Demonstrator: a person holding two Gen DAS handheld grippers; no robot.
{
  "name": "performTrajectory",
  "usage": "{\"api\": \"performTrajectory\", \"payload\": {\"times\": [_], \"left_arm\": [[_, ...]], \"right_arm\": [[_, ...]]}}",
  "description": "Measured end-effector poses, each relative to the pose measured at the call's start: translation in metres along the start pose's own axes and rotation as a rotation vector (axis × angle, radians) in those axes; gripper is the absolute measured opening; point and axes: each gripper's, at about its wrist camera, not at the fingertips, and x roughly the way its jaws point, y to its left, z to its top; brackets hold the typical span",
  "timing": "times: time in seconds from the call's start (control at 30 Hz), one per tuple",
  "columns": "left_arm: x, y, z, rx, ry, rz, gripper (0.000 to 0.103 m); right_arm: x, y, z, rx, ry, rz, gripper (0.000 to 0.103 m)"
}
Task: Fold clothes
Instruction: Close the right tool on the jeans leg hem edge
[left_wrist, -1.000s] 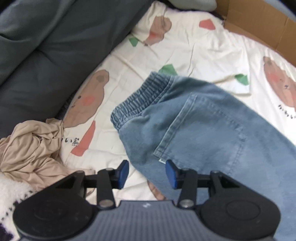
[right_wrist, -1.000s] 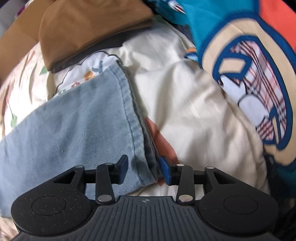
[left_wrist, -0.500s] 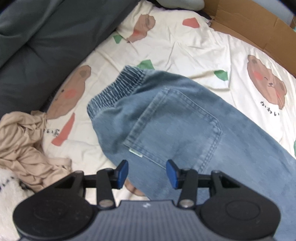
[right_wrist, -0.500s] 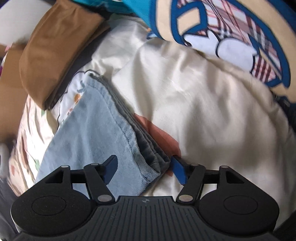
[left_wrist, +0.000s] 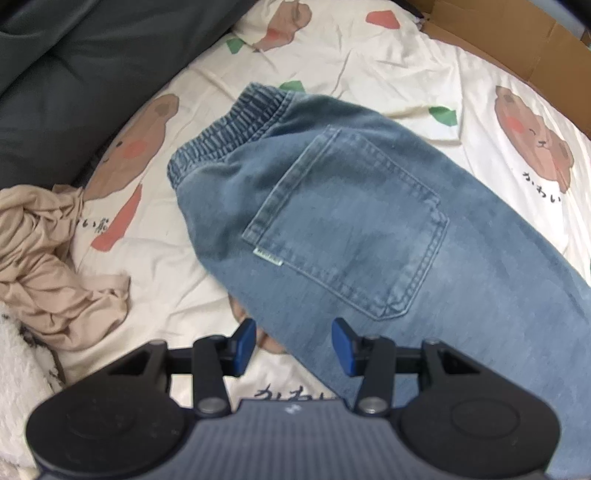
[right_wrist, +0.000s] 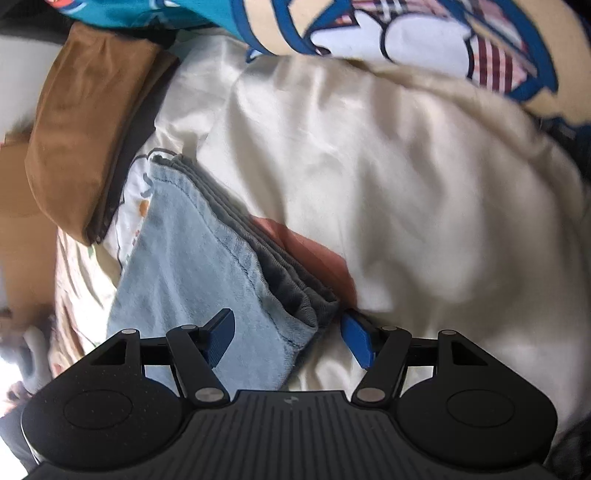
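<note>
A pair of blue jeans lies flat on the cream bear-print sheet, elastic waistband at upper left and back pocket facing up. My left gripper is open just above the jeans' near edge, below the pocket, holding nothing. In the right wrist view the leg hems of the jeans lie stacked on the sheet. My right gripper is wide open with the hem corner between its blue fingers, not clamped.
A crumpled beige garment lies at the left, beside a dark grey cushion. Cardboard borders the far right. In the right wrist view, folded brown clothes sit at upper left and a teal cartoon-print fabric beyond.
The right gripper opened wider and let go of the leg hems, which now rest on the sheet. The left view shifted so the jeans lie more centred; its jaws stayed open.
</note>
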Motion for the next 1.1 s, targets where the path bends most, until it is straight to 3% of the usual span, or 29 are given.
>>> {"api": "performTrajectory", "payload": {"times": [0.2, 0.4, 0.97, 1.1], "left_arm": [[0.0, 0.004, -0.008, -0.019, 0.003, -0.01, 0.048], [0.001, 0.008, -0.016, -0.048, 0.005, -0.018, 0.049], [0.016, 0.005, -0.042, -0.062, 0.072, -0.003, 0.049], [0.017, 0.003, -0.042, -0.063, 0.08, 0.0, 0.049]], "right_arm": [[0.002, -0.01, -0.003, 0.077, -0.038, 0.092, 0.07], [-0.019, 0.001, -0.005, -0.007, -0.032, 0.233, 0.069], [0.018, -0.014, 0.021, -0.029, 0.053, 0.176, 0.069], [0.017, -0.017, 0.023, -0.01, 0.055, 0.208, 0.069]]}}
